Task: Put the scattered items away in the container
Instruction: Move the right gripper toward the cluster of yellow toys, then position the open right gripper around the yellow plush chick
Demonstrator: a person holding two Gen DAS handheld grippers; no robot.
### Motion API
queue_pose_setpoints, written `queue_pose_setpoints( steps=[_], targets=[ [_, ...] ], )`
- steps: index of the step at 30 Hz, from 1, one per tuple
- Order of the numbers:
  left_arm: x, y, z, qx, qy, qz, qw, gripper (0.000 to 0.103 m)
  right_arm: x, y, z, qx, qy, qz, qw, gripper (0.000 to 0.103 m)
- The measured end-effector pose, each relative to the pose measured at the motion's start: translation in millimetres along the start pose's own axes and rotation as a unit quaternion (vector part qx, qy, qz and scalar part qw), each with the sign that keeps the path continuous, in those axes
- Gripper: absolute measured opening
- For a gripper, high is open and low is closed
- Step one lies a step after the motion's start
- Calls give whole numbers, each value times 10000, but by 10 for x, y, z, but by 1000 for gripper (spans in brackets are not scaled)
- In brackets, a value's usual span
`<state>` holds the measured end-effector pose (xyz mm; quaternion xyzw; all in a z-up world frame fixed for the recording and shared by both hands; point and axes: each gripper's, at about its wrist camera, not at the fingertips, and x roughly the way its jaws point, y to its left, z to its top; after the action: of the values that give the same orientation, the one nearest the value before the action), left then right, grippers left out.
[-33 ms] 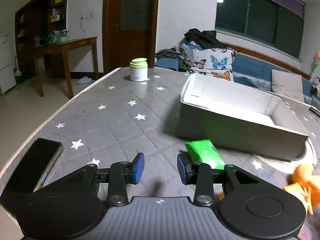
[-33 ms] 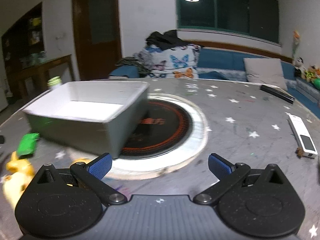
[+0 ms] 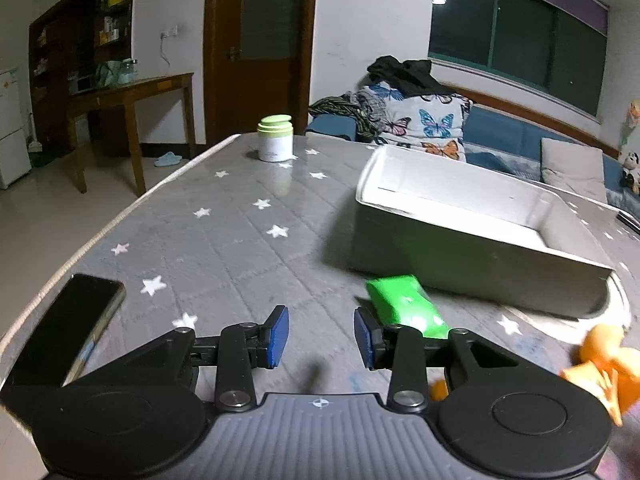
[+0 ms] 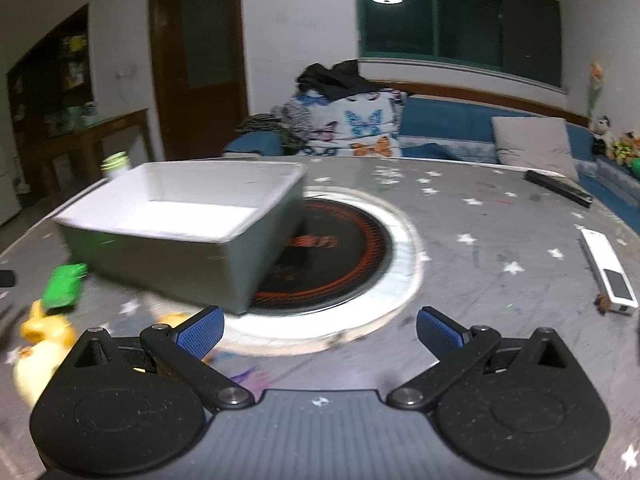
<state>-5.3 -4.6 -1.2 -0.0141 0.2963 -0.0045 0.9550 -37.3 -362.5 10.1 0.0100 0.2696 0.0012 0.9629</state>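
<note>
- Nothing has shifted between frames.
- Both hand-held grippers, left [image 3: 320, 338] and right [image 4: 320, 330], hang released, empty.
- Green packet [image 3: 406, 306] lies beside the container [image 3: 472, 232]; grasping it seems next.

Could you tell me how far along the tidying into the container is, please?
Nothing looks done: the visible part of the container is empty. Both the left tool and right tool are open, holding nothing. The green packet, phone and jar remain on the table.
</note>
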Motion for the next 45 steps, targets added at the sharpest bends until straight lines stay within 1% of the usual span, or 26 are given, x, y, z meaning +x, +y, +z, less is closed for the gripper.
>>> queue_pose_setpoints(
  steps=[2, 5, 6, 8, 9, 11, 12, 14, 18, 19, 21, 24, 25, 27, 36, 40, 45],
  targets=[
    [-47, -59, -53, 80, -70, 38, 9999, 39, -7, 4, -4, -15, 37, -7, 10000, 103],
    [-118, -149, -133, 201, -174, 95, 9996, 39, -78, 16, -31, -86, 35, -125, 9999, 103],
    [-142, -179, -159, 241, -208, 113, 9994, 39, -121, 80, -40, -188, -2, -146, 9997, 103],
    [-250, -287, -238, 278, -85, 63, 9996, 39, -187, 169, -65, -243, 31, -121, 9996, 103],
    [-304, -342, -279, 282, -14, 20, 9996, 39, -188, 329, -66, -366, 61, -139, 9992, 103],
    [-380, -374, -250, 212, 219, -112, 9995, 39, -175, 502, -79, -464, 140, -108, 9988, 103],
    [-341, -335, -235, 190, 312, -173, 9992, 39, -167, 587, -113, -487, 126, -89, 9987, 103],
    [-327, -319, -244, 189, 427, -249, 9986, 39, -227, 732, -132, -502, 164, 2, 9986, 103],
    [-422, -388, -294, 246, 490, -409, 9977, 39, -287, 782, -160, -478, 239, 372, 9979, 103],
    [-440, -404, -297, 272, 492, -427, 9975, 39, -296, 819, -167, -482, 233, 386, 9978, 103],
    [-478, -436, -303, 324, 496, -463, 9972, 39, -364, 854, -180, -551, 243, 601, 9964, 103],
    [-511, -476, -339, 361, 528, -492, 9967, 39, -423, 936, -201, -616, 253, 739, 9950, 103],
    [-521, -487, -352, 365, 547, -506, 9966, 39, -505, 909, -230, -727, 243, 924, 9928, 103],
    [-535, -507, -377, 382, 577, -530, 9962, 39, -573, 947, -270, -801, 230, 1037, 9911, 103],
    [-574, -575, -432, 475, 656, -551, 9952, 39, -832, 1193, -299, -839, 252, 1253, 9882, 103],
    [-581, -577, -431, 474, 664, -562, 9951, 39, -854, 1142, -295, -939, 256, 1351, 9860, 103],
    [-572, -587, -440, 498, 688, -566, 9948, 39, -758, 1081, -261, -1021, 304, 1432, 9839, 103]
  ],
)
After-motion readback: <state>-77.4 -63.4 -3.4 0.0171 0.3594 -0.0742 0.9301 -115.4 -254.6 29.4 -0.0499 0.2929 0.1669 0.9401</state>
